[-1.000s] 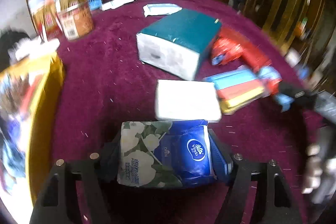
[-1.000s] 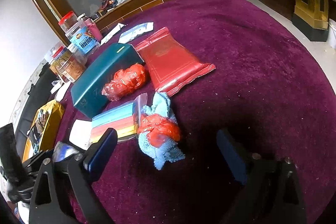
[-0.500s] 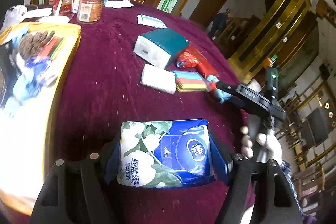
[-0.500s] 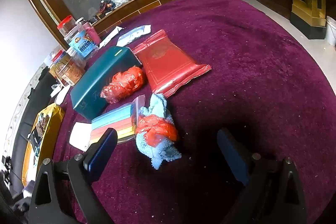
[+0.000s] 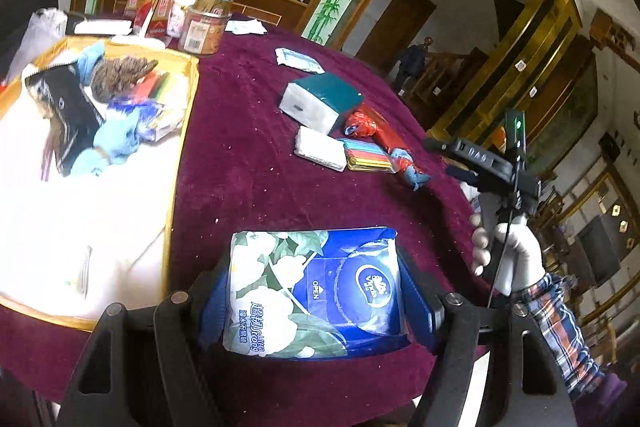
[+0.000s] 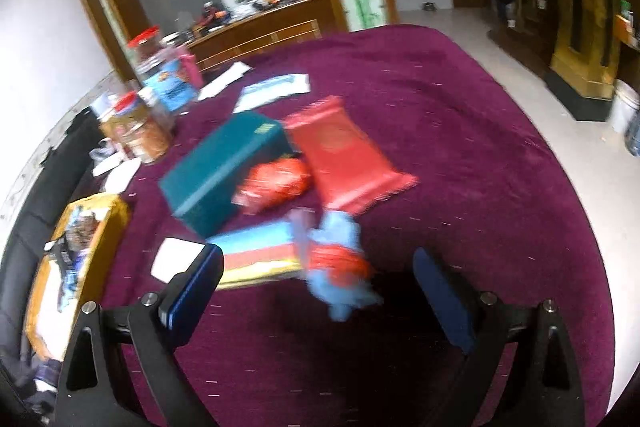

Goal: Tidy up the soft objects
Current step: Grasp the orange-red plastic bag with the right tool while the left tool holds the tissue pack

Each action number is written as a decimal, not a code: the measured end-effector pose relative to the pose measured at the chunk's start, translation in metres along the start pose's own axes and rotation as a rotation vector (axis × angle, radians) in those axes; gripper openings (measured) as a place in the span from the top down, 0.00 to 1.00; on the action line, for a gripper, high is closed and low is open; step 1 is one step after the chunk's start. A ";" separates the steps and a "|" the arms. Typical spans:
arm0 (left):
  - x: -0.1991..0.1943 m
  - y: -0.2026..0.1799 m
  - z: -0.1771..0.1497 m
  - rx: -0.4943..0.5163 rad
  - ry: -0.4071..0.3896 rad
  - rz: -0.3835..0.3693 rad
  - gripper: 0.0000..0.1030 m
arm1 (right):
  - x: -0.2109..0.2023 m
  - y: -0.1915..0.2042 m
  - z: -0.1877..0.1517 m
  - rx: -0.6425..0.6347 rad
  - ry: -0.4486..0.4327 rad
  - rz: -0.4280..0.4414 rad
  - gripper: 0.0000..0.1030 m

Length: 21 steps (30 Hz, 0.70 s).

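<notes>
My left gripper (image 5: 316,291) is shut on a blue and white floral tissue pack (image 5: 316,287), held above the near edge of the purple table. The yellow-rimmed tray (image 5: 182,143) with soft items lies to its left. My right gripper (image 6: 316,291) is open and empty above the table, just short of a blue cloth wrapped with red (image 6: 340,267). Beyond it lie a rainbow-striped pack (image 6: 256,259), a red crumpled bag (image 6: 276,183), a flat red packet (image 6: 344,163) and a teal tissue box (image 6: 224,167). The right gripper also shows in the left wrist view (image 5: 480,163).
Jars and snack cans (image 6: 136,135) stand at the table's far left. A white folded tissue (image 5: 320,149) and a small white packet (image 5: 298,59) lie on the cloth. The tray shows in the right wrist view (image 6: 116,215) at the left edge.
My left gripper has pulled back and up from the pile with the tissue pack and swung toward the tray. My right gripper has shifted slightly toward the blue cloth.
</notes>
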State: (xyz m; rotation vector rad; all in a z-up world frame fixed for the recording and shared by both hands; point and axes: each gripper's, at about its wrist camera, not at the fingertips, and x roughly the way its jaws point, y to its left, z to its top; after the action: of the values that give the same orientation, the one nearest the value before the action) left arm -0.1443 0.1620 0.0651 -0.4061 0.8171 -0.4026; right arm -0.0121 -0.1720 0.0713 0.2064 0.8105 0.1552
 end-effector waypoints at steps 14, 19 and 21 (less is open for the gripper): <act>-0.057 0.061 0.008 -0.104 -0.110 0.040 0.25 | 0.108 0.029 0.049 0.325 0.213 0.045 0.30; -0.081 0.099 0.013 -0.173 -0.163 0.118 0.25 | 0.126 0.026 0.048 0.360 0.221 -0.016 0.37; -0.089 0.115 0.012 -0.204 -0.182 0.147 0.25 | 0.130 0.026 0.047 0.344 0.214 -0.018 0.51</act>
State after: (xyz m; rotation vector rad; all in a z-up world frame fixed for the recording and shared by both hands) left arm -0.1686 0.3059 0.0706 -0.5600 0.7071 -0.1432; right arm 0.1090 -0.1245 0.0183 0.5132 1.0505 0.0195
